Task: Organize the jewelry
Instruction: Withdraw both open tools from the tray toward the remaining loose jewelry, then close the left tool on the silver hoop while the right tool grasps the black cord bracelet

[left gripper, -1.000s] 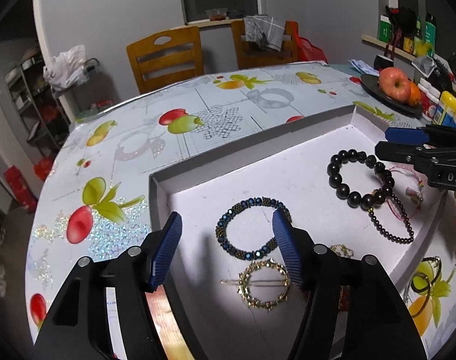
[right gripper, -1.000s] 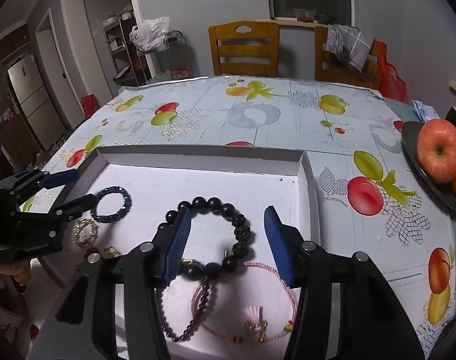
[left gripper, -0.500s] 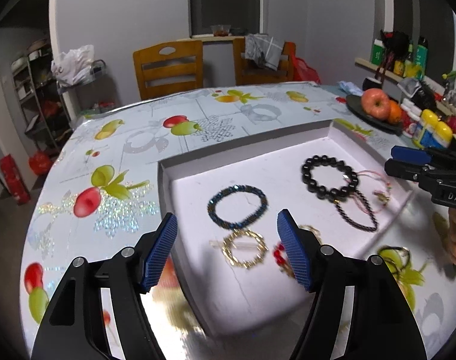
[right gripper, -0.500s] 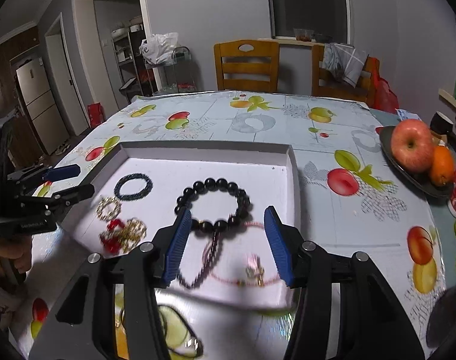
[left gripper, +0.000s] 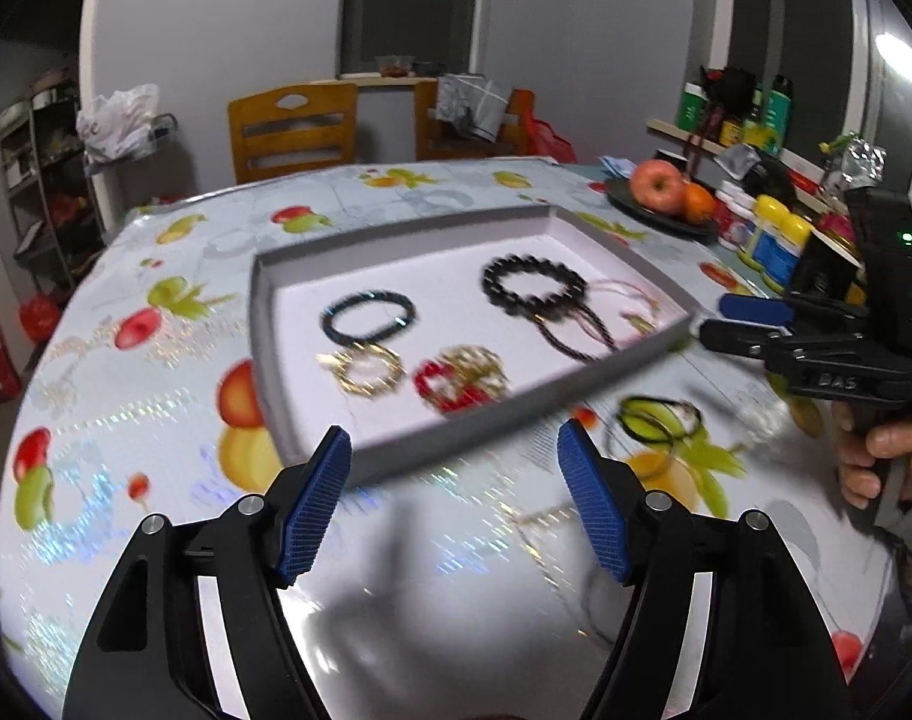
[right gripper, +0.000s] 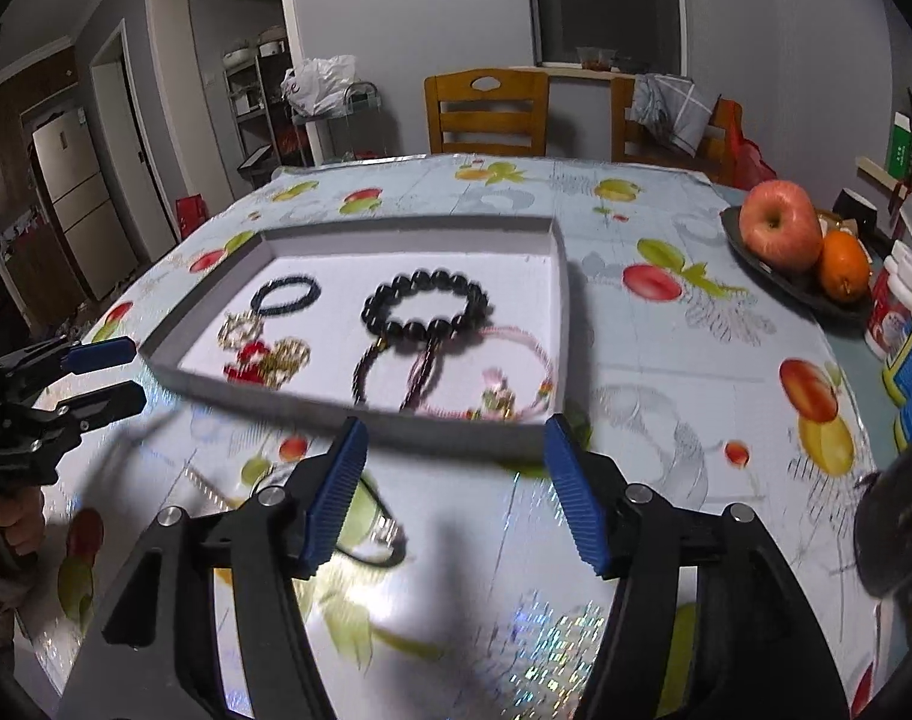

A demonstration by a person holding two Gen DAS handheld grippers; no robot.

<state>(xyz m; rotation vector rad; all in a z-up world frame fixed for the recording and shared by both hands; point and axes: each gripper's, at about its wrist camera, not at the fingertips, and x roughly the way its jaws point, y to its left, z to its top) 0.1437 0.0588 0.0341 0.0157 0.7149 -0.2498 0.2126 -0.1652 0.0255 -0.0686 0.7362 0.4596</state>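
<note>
Jewelry tray [left gripper: 312, 468] sat on the table [left gripper: 156, 372], beyond both grippers. Left gripper [left gripper: 456, 504] and right gripper [right gripper: 453, 489] hung wide apart, empty, short of its near rim; bracelets [right gripper: 426, 312] lay inside.

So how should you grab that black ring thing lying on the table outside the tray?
Come straight down from above with the right gripper, which hangs nearest, and pinch across one strand of the black bracelet. It lies flat on the tablecloth, so no side grip would fit. Avoid the metal charm; the thin cord should pinch more easily.
</note>
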